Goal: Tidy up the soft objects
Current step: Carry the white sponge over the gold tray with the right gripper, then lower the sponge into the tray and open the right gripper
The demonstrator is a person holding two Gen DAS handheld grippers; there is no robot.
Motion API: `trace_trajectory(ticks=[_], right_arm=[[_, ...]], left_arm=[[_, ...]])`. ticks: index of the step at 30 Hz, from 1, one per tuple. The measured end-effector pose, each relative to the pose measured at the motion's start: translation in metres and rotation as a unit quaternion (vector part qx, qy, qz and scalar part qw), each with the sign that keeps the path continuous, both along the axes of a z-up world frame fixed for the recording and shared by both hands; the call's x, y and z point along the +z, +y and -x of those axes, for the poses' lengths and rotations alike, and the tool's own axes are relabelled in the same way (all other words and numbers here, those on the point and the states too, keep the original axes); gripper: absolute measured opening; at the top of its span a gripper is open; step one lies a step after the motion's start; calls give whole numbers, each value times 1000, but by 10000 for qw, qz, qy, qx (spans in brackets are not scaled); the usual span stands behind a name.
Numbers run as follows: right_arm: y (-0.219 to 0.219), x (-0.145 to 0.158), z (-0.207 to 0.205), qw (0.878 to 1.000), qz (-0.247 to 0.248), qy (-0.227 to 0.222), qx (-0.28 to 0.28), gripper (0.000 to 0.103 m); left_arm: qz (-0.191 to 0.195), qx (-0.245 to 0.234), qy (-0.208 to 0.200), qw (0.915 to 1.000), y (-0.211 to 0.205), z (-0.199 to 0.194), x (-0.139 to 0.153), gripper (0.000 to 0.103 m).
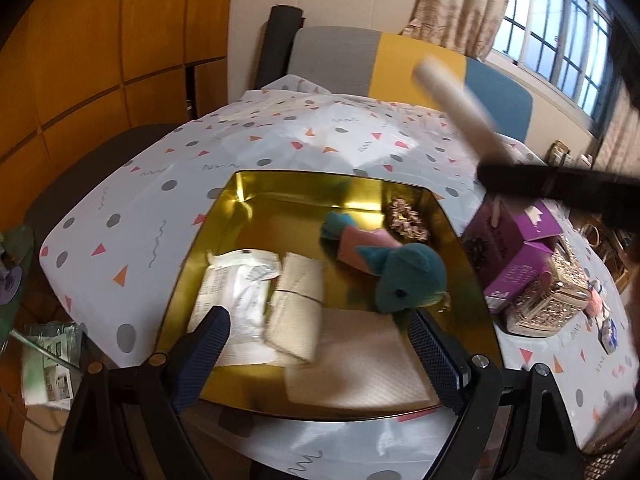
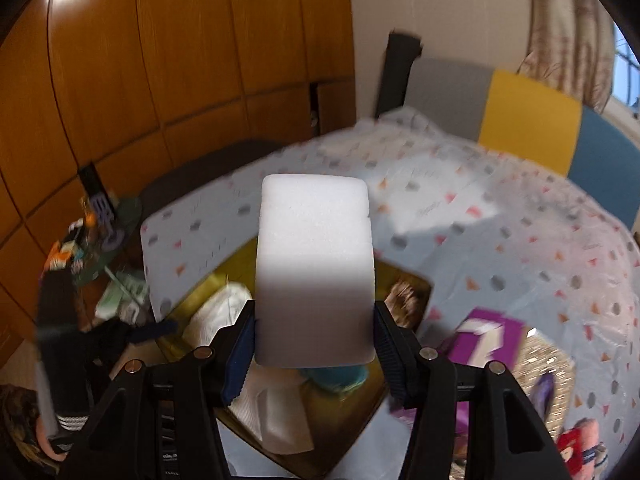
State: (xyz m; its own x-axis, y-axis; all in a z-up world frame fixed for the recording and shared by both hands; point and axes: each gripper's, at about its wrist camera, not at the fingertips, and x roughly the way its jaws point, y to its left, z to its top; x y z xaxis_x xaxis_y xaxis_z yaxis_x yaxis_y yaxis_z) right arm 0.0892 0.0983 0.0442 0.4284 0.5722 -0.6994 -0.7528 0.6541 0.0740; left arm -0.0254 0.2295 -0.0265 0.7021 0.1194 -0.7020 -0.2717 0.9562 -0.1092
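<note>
White foam block (image 2: 315, 268) sits between the pads of my right tongs (image 2: 315, 344); they are closed on its lower end, and the block stands up from them over the gold tray (image 2: 412, 280). My left tongs (image 1: 318, 344) hang wide open and empty above the near part of the same tray (image 1: 256, 188).

Nearest in the tray lie a white cloth (image 1: 356, 360), a beige folded cloth (image 1: 298, 304) and a white packet (image 1: 240, 296). Behind them rests the teal plush toy (image 1: 404, 276), then a frilly hair tie (image 1: 408, 220) in the far corner. The far left part of the tray is bare.

I think the best way is to bring the block low over that bare part, keep it level, and release it only when its underside touches the bottom. Foam is light and may bounce or tip, so I must not drop it. The left tongs should keep aside, and the purple box (image 1: 516, 248) on the desk (image 1: 132, 208) must not be knocked.
</note>
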Motion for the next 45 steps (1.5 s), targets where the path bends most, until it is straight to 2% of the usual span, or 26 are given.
trace_trajectory(ticks=[7,11,14,17,21,22,27,38,45], right_arm=[[31,-69,-19,9945,465,924,143,56],[47,-96,-33,9903,469,1310,53,56],[60,-97,-41,9921,341,1205,-77,58],[76,-98,-44,9930,414,1106,-21,60],[80,-94,-44,9928,300,1156,35,79],[78,-94,-44,9925,231,1197,24,80],[65,-87,-39,9929,149,1183,-42,80],[10,-44,2,9992,-156,175,-337,80],[-35,-23,26,9984,-292,-217,-428,80]], left_arm=[[107,317,68,9994,25,5,-9,91],[176,442,107,9988,35,6,-13,91],[209,491,131,9985,39,6,-14,91],[197,526,128,9983,42,7,-14,91],[208,583,154,9980,45,7,-15,91],[207,585,149,9980,45,7,-14,91],[142,540,74,9984,41,8,-8,91],[-69,201,-106,9997,19,9,10,91],[-207,-174,-140,9995,-5,7,17,91]])
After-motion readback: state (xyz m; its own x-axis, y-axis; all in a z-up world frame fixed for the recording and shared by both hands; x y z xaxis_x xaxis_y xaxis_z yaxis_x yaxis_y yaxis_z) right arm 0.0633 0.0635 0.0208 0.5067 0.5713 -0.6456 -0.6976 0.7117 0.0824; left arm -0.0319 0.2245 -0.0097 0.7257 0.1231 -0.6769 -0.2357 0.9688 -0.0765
